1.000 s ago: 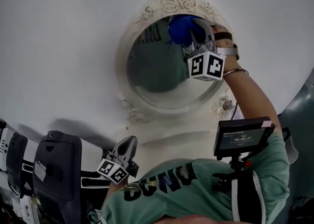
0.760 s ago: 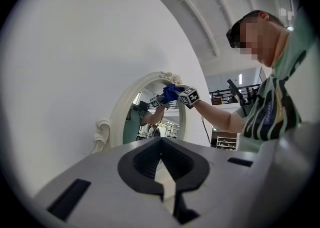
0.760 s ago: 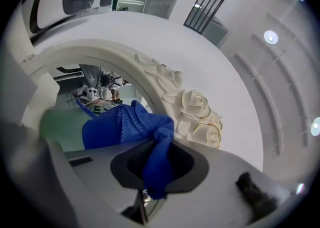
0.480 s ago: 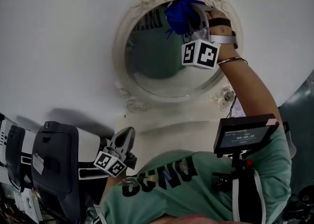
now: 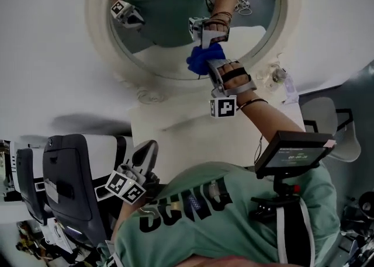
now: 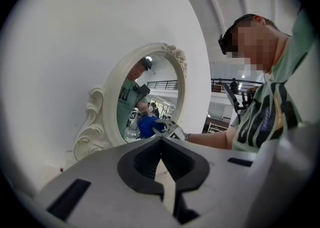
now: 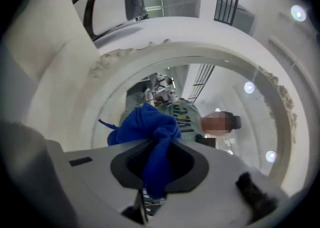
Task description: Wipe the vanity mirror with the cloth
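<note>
One cloth [image 5: 200, 61], clamped in right gripper [image 5: 211, 66], touches mirror [image 5: 163, 55]; left gripper [image 6: 161, 139] closed; white wall [image 5: 47, 26].

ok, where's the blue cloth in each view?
Head view: blue cloth top centre, just inside the lower rim of the ornate mirror frame.
Left gripper view: small, mid-picture, low inside the frame.
Right gripper view: centre, clamped between the jaws of the right gripper.
Shared landmark: that mirror frame.

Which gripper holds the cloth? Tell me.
The right gripper: its jaws pinch the blue cloth by the mirror. The left gripper is shut and empty.
</note>
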A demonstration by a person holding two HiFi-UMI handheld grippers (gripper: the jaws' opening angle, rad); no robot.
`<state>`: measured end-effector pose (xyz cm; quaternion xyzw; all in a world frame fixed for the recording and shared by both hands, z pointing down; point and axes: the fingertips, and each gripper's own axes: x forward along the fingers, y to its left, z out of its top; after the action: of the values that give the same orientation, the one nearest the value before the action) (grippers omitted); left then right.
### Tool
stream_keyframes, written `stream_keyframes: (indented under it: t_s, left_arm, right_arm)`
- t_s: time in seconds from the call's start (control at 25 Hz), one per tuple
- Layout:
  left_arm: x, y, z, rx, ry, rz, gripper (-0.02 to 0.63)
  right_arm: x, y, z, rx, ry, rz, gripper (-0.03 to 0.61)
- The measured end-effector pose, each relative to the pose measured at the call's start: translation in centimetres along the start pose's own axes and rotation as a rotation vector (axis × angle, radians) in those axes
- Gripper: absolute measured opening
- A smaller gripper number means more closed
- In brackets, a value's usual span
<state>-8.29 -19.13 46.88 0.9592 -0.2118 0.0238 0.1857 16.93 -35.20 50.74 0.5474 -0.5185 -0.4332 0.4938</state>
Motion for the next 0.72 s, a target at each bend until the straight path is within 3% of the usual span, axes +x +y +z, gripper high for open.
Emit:
stream_keyframes:
  t_s: [0.12,0.24,0.4,0.56,0.64,0.72]
  left_arm:
    - [0.4,-0.6,-1.8,-0.020,0.066,-0.019,0.009]
    - [-0.4,-0.4,-3.0,-0.026,0.113,-0.012,0.009]
    - [-2.2,0.2,-2.5,-0.005,0.092,-0.024,0.009]
    - [-4.2,0.2,0.5,0.061,0.009,-0.074,0.009]
    - [-4.8,0.2,2.1,0.102,-0.042,-0.107,0.009]
    - [-5.7,0.2,2.8,0.113,-0.084,-0.128,0.009]
  right_arm:
    - [0.2,9.3,-0.6,0.005,0.021,0.151,0.054]
    - [0.3,14.3,-0.9,0.054,0.056,0.245,0.052]
    - [0.4,13.2,-0.7,0.100,0.089,0.276,0.052]
    - [-0.7,13.0,-0.5,0.143,0.182,0.423,0.054]
    - [-2.1,10.5,0.5,0.226,0.186,0.439,0.054]
    - [-5.0,7.5,2.4,0.391,0.155,0.455,0.054]
